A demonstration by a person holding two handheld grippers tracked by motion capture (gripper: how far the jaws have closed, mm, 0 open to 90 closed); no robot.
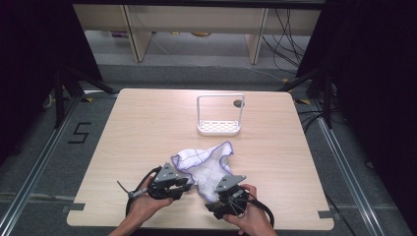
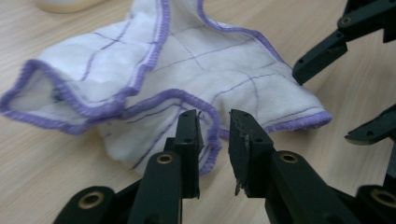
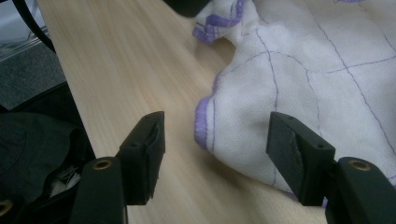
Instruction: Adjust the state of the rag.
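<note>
The white cloth (image 1: 206, 167) with purple hem lies crumpled near the counter's (image 1: 147, 128) front edge. The left tongs (image 2: 214, 135) stand narrowly parted around its hem, not pinching. The right tongs (image 3: 219, 140) gape wide over its corner.

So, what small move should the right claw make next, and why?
Probably ease the right claw forward and close it on the cloth: its jaws stand open astride the purple-hemmed edge, not yet pressing on it, as it lies on the table.
</note>
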